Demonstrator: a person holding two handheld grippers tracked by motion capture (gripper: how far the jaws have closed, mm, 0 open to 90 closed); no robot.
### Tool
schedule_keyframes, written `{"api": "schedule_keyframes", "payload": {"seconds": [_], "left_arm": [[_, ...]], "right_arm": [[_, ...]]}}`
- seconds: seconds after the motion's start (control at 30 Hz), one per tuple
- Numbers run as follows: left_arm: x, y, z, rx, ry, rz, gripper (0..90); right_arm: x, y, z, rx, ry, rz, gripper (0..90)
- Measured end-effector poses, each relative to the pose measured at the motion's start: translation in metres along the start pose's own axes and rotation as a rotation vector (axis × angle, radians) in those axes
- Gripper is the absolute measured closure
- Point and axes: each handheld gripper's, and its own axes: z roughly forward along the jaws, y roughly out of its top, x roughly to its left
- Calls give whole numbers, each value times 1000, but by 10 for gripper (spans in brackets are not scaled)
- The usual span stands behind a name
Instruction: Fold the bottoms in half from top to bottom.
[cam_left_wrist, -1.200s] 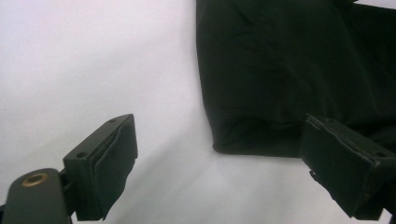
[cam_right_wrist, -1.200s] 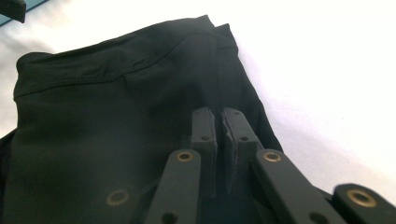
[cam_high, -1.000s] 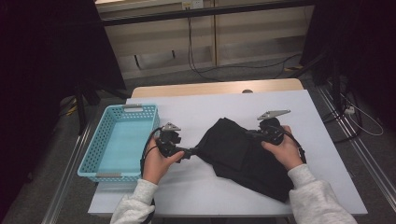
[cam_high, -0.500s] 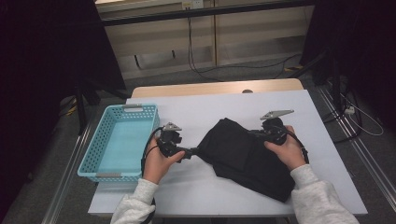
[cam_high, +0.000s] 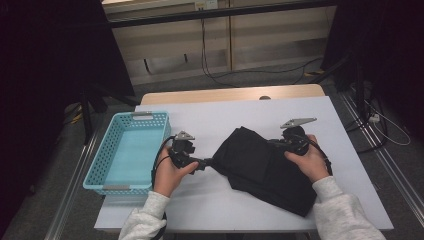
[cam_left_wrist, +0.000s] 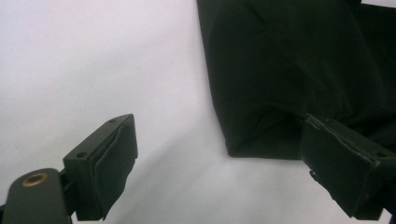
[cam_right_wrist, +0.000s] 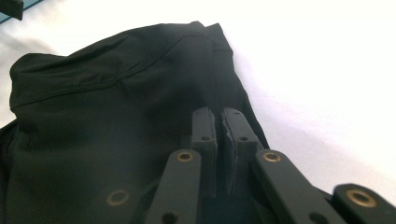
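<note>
Nothing has moved; black garment (cam_high: 267, 170) shows no writing.

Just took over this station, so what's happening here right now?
A person is working a black garment on the white table with two handheld grippers. The right gripper is shut, pinching the cloth. The left gripper is open at the garment's corner, not gripping. A blue basket sits to the left.

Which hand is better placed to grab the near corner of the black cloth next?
Left: its tongs stand open around the black fabric garment's corner; the right tongs are already shut.
</note>
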Motion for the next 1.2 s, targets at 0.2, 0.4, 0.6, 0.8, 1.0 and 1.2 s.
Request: {"api": "schedule_keyframes", "payload": {"seconds": [0.2, 0.4, 0.6, 0.8, 1.0, 1.2], "left_arm": [[0, 0, 0, 1, 0, 1, 116], [0, 0, 0, 1, 0, 0, 116], [0, 0, 1, 1, -2, 3, 116], [-1, 1, 1, 0, -3, 2, 116], [0, 1, 0, 1, -4, 2, 116], [-1, 1, 1, -6, -8, -7, 116]], "right_arm": [[-1, -1, -2, 1, -1, -1, 848], [-3, -2, -4, 1, -2, -2, 848], [-3, -3, -5, 3, -4, -1, 848], [-3, -3, -8, 1, -2, -3, 848], [-4, -6, -11, -1, -5, 1, 848], [-5, -7, -13, 0, -5, 3, 848]]}}
